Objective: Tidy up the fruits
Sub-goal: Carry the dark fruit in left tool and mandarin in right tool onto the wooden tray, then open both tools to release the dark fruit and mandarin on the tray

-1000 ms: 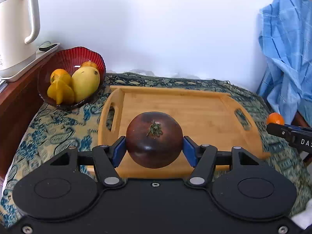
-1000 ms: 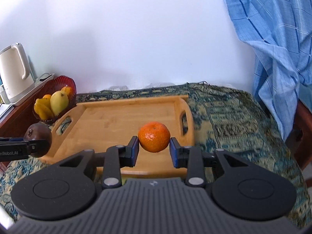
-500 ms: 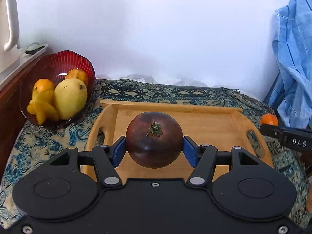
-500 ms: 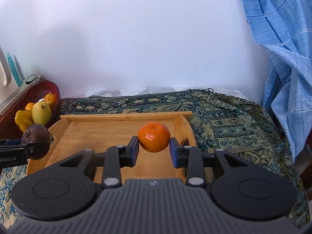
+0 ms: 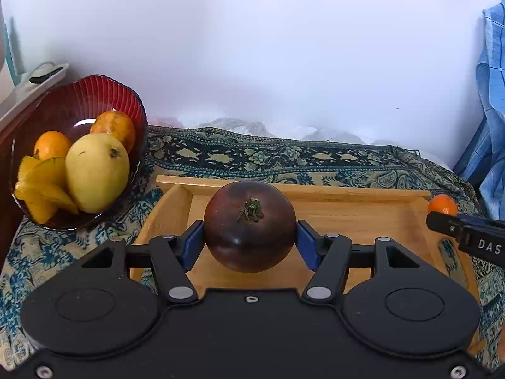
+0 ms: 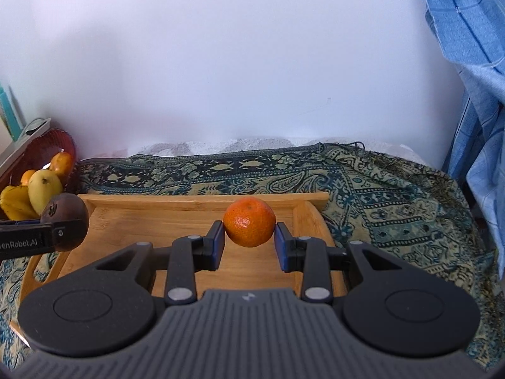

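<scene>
My left gripper (image 5: 249,240) is shut on a dark purple round fruit (image 5: 249,221) with a dried green stem, held over the near left part of the wooden tray (image 5: 347,218). In the right wrist view my right gripper (image 6: 249,240) is shut on a small orange tangerine (image 6: 249,224), above the right part of the wooden tray (image 6: 157,218). Each gripper shows at the edge of the other's view: the tangerine (image 5: 442,203) at right, the dark fruit (image 6: 64,221) at left. The tray floor shows no fruit lying on it.
A red glass bowl (image 5: 75,101) at the left holds a yellow-green mango (image 5: 96,173), a starfruit (image 5: 41,186) and two orange fruits. A patterned cloth (image 6: 378,195) covers the surface. Blue fabric (image 6: 473,63) hangs at the right. A white wall stands behind.
Both grippers moved forward and lower toward the tray and wall, each keeping its fruit. The bowl now looks larger and the kettle has slid out of view at the left.
</scene>
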`<state>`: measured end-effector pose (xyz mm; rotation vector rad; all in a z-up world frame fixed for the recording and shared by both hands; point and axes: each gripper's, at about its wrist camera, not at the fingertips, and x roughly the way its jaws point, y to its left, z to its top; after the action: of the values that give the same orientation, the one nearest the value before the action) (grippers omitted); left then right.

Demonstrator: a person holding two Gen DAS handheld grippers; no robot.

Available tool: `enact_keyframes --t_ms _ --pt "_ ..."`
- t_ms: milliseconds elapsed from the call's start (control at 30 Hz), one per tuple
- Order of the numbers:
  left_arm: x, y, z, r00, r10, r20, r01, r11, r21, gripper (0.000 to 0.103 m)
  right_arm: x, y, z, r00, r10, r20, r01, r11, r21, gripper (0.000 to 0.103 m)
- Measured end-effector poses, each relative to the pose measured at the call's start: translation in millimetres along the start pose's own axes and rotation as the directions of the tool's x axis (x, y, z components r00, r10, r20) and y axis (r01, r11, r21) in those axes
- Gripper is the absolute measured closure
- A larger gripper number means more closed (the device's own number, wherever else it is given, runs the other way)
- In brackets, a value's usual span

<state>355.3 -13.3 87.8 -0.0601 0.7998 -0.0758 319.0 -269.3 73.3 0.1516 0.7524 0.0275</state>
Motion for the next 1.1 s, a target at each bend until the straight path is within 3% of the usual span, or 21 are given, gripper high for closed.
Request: enact_keyframes --t_ms 433,1100 --pt "40.9 1.7 -6.9 0.999 0.042 -0.033 -0.042 0.999 0.002 0.043 40.8 3.1 -9.0 0.999 -0.03 -0.023 0.03 0.999 -0.018 0.065" --pt "46.4 -0.5 -11.8 0.998 0.055 0.012 -0.056 0.998 0.032 0.043 55.5 8.9 -14.1 0.998 -0.054 -0.037 0.052 0.996 -0.071 0.065"
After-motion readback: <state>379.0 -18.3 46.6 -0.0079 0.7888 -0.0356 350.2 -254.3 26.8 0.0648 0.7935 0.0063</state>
